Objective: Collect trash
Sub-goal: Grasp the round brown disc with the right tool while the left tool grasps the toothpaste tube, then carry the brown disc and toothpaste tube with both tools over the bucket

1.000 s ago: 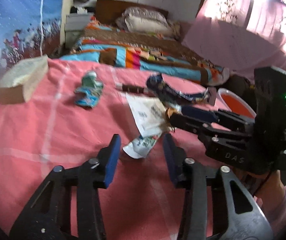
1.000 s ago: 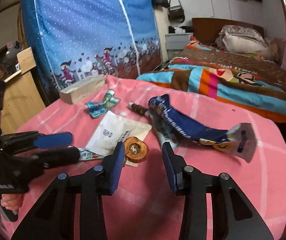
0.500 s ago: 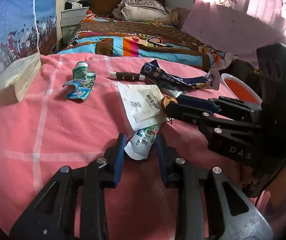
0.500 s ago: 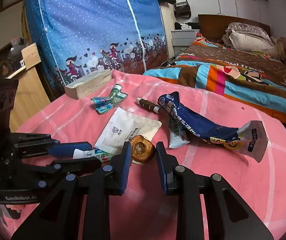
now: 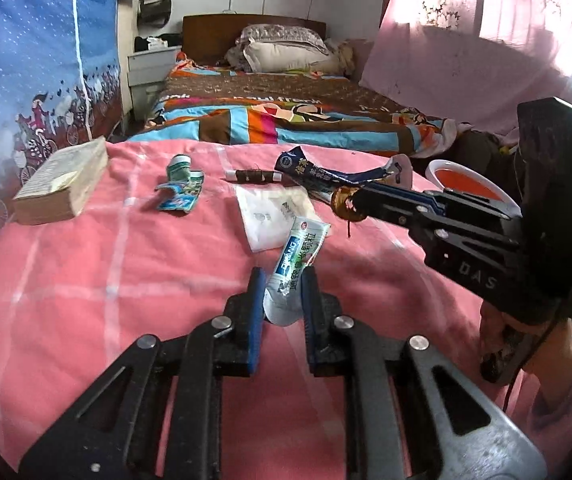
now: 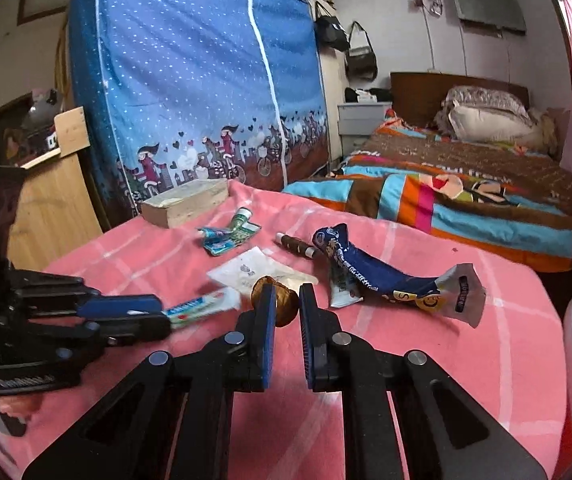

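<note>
The left gripper (image 5: 282,280), low in the centre of its own view, has its blue-padded jaws pinching the crimped end of a white, green-printed flattened toothpaste tube (image 5: 296,268), which slants up off the pink checked tablecloth (image 5: 85,272). The right gripper (image 6: 288,304), centre of the right wrist view, has its jaws closed on a round brown nutshell-like piece (image 6: 283,304), held clear of the cloth. Behind them on the cloth lie a flat white paper sachet (image 5: 265,212), a crumpled dark blue foil snack wrapper (image 6: 378,276), a small brown cylinder with white ends (image 5: 251,176), a squashed teal tube (image 5: 179,188) and, at the left edge, a thick tan book (image 5: 61,184). At the right edge of the left wrist view stands a white-rimmed red bin (image 5: 466,184)
</note>
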Demonstrator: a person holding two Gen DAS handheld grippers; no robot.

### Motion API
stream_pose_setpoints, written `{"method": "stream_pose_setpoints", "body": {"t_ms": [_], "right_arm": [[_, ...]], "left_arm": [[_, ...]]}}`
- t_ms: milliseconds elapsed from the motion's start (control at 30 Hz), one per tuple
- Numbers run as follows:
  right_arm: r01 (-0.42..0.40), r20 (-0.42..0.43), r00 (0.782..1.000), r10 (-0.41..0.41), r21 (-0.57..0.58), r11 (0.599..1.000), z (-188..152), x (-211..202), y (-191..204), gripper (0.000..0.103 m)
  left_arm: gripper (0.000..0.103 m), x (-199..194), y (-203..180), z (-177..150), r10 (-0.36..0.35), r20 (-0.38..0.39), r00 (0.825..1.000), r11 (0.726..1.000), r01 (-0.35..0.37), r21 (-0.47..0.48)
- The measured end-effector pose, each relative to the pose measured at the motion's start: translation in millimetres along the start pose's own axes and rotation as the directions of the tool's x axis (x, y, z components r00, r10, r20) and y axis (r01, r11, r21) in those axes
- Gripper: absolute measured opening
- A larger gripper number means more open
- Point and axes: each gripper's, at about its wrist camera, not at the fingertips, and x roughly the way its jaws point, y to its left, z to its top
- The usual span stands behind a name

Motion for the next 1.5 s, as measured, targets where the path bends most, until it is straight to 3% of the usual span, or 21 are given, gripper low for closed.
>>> {"method": "stream_pose_setpoints", "body": {"t_ms": [200,300,400,567,633,767,967,1067,1200,1367,1500], "right_arm": [[0.055,0.117,0.992,-0.051,-0.033,0.998,3,-28,7,0.009],[0.094,0.243,0.967,-0.082,-0.036,0.995,7,-53,7,0.009],[0.148,0.361,0.924,-0.125,-0.037,0.988,8,-76,5,0.009],[0.192,0.491,0.854,-0.174,0.015,0.981,9,-109,-8,0.009],[0.244,0.54,0.811,-0.228,0.043,0.969,8,-125,-15,0.009],[0.322,0.58,0.745,-0.331,0.122,0.939,5,-149,-37,0.009],[0.448,0.561,0.659,-0.501,0.243,0.861,-7,-175,-73,0.009],[0.487,0.526,0.64,-0.559,0.286,0.826,-13,-180,-89,0.009],[0.541,0.465,0.629,-0.623,0.313,0.78,-18,-180,-104,0.009],[0.58,0.348,0.642,-0.683,0.363,0.729,-31,-183,-134,0.009],[0.592,0.287,0.648,-0.705,0.393,0.704,-44,-187,-148,0.009]], "left_arm": [[0.025,-21,8,-5,0.018,0.097,0.995,0.996,-0.01,-0.083],[0.025,-30,3,2,0.011,0.195,0.981,0.994,0.01,-0.108],[0.025,-40,-10,13,0.01,0.309,0.951,0.995,0.022,-0.101],[0.025,-52,-47,35,-0.037,0.483,0.875,0.999,0.043,0.0],[0.025,-51,-64,45,-0.069,0.528,0.847,0.998,0.054,0.044],[0.025,-41,-93,61,-0.147,0.553,0.82,0.988,0.097,0.118],[0.026,-19,-140,74,-0.242,0.532,0.811,0.966,0.153,0.206],[0.026,-2,-162,80,-0.294,0.495,0.818,0.951,0.196,0.241],[0.026,24,-185,83,-0.34,0.409,0.847,0.932,0.248,0.263],[0.026,65,-205,89,-0.38,0.264,0.887,0.917,0.323,0.234],[0.026,86,-220,91,-0.396,0.186,0.899,0.912,0.361,0.197]]}}
